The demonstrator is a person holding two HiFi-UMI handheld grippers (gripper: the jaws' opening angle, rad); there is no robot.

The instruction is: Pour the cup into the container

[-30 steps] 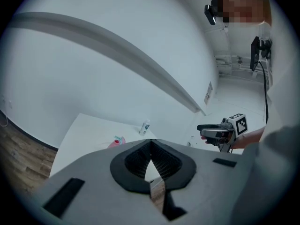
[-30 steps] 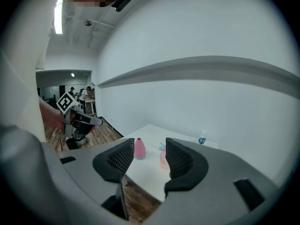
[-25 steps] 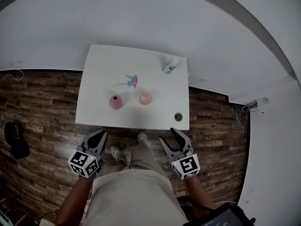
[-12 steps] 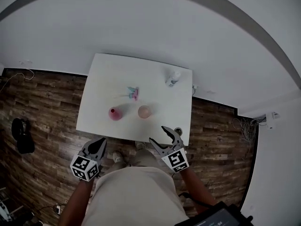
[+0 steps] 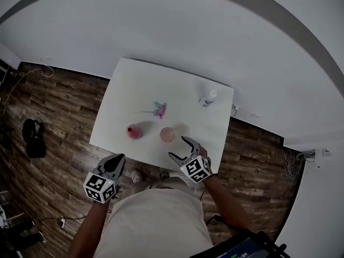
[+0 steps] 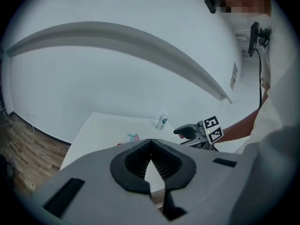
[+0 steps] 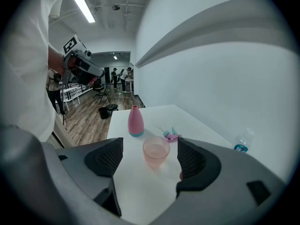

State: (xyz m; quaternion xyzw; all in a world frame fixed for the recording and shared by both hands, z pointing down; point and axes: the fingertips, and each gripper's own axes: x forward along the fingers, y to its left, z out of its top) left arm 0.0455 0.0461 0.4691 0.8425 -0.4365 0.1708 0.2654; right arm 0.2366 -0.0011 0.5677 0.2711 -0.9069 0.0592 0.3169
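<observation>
White wall [image 5: 188, 26] filled the upper half of the head view, and brown wood-plank floor [image 5: 59, 122] ran across the left side and lower right. On the floor stood a white table [image 5: 134, 90], tilted across the middle of the frame. The person's beige clothing [image 5: 156, 224] took up the bottom centre.

At the lower left, off the table's near edge, the left gripper [image 5: 117, 159] was clenched with nothing in it; its own view showed the tips meeting on empty air. The right gripper [image 5: 178, 147] sat over the table's near edge, right of centre. Its jaws had just been opening and stood released and wide. Each gripper carried a cube of black-and-white square markers, which bore no readable words.

A dark bag [image 5: 33, 138] lay on the floor at the far left.

The container, a pink bottle [image 5: 134, 131] with a narrow neck, stood upright left of centre on the table. The cup [image 5: 167, 134], pale pink and translucent, stood upright just beside the right gripper's tips; in the right gripper view it appeared between the two pads, beyond them and untouched. A clear water bottle [image 5: 207, 97] stood toward the table's upper right; its teal label was too small to read. A small pink and teal item [image 5: 159, 109] lay above the cup.
</observation>
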